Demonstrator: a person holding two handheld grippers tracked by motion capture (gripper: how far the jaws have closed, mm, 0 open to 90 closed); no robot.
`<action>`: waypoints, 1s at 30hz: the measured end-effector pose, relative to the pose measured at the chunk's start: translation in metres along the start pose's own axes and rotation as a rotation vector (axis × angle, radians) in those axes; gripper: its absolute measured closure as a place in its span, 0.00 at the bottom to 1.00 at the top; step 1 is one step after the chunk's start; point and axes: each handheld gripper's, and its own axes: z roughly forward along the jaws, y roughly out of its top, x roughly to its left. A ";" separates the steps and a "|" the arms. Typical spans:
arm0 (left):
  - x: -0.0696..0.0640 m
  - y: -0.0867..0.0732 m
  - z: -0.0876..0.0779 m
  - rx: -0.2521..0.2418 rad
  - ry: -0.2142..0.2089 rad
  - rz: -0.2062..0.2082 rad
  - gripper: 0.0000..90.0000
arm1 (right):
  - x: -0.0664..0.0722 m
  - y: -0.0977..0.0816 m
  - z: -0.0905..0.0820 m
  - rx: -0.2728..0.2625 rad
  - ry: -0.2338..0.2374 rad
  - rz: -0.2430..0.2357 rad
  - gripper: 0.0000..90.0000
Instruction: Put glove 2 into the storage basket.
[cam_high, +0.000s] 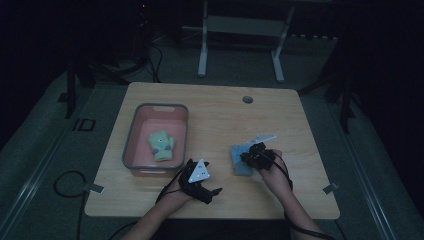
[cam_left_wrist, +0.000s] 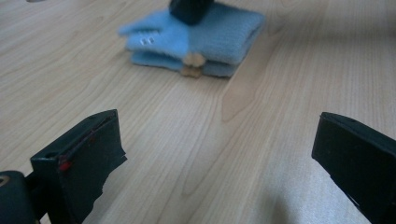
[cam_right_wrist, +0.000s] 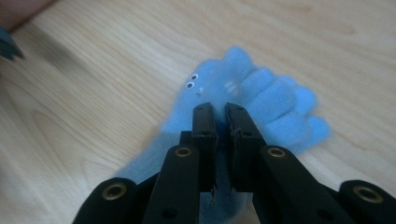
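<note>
**Blue gloves pinched, one pair binned**

The blue gloves (cam_right_wrist: 261, 100) lie right of centre on the table (cam_high: 220, 120), the right gripper (cam_right_wrist: 220, 109) nipped narrowly onto them. Green gloves (cam_high: 161, 145) already sit in the pink bin (cam_high: 131, 135) at left. The left gripper (cam_left_wrist: 215, 154) gapes wide, empty. Judging so, binning the blue pair remains.

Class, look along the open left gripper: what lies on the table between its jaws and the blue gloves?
Nothing: in the left gripper view, bare wooden table runs from the left gripper to the blue gloves.

"ID" marking (cam_high: 83, 124) on floor left of table; no other legible text.
</note>
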 end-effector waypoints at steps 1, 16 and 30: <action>0.000 0.000 0.000 -0.005 -0.001 0.001 0.02 | -0.001 -0.001 0.002 0.003 -0.002 -0.006 0.92; -0.001 0.006 0.001 -0.014 0.021 0.046 0.04 | -0.009 -0.002 -0.012 -0.034 0.031 -0.007 0.62; -0.010 0.041 0.015 0.045 -0.060 0.068 0.10 | -0.035 -0.008 -0.036 -0.126 0.064 0.037 0.46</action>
